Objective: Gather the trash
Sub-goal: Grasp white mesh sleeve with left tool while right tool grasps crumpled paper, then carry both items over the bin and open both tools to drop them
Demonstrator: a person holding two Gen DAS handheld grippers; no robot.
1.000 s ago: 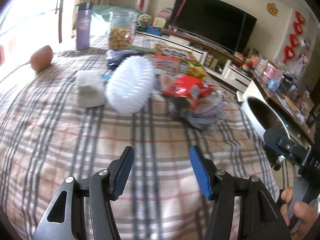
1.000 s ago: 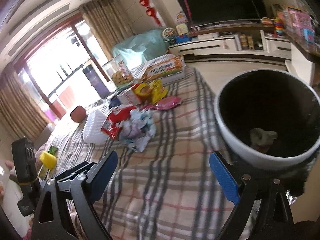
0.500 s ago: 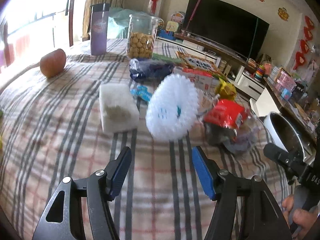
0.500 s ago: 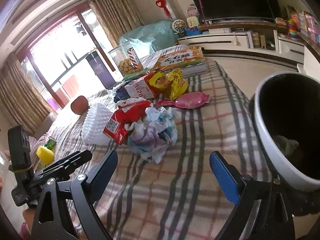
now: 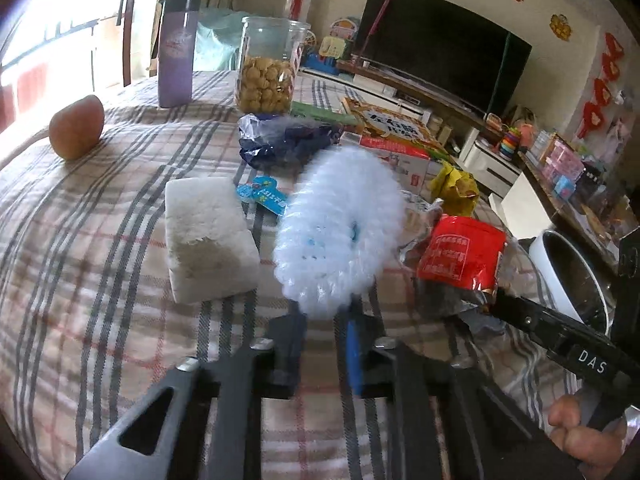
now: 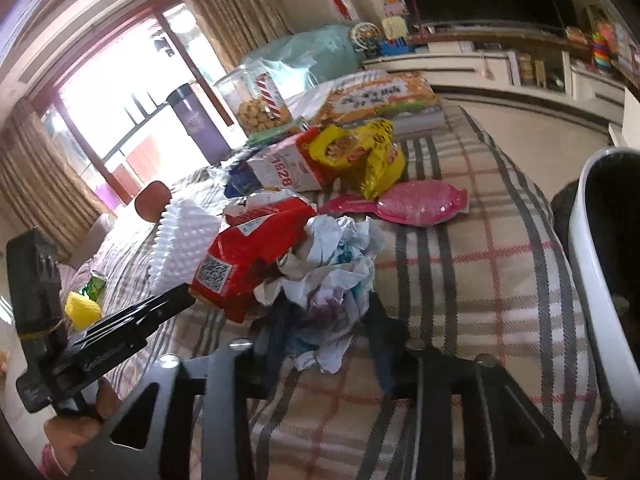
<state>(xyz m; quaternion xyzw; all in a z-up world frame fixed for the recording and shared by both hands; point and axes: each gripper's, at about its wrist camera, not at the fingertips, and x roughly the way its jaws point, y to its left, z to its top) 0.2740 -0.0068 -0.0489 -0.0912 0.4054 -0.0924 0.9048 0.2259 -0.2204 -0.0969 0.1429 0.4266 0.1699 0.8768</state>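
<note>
the left gripper (image 5: 324, 320) pinches the edge of the white bumpy foam net (image 5: 340, 232) on the checked cloth (image 5: 100, 280); that thin hold could slip. the right gripper (image 6: 320, 332), closing on the crumpled paper wad (image 6: 332, 276), may drag the red packet (image 6: 248, 256).

On the table (image 5: 100, 280), the sponge block (image 5: 208, 240) lies left of the foam net (image 5: 340, 232), with the jar (image 5: 266, 66) behind.

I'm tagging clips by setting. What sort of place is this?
Most likely a home living room: a large television above a low media cabinet, curtained glass doors, and a table in a plaid cloth strewn with snack wrappers.
</note>
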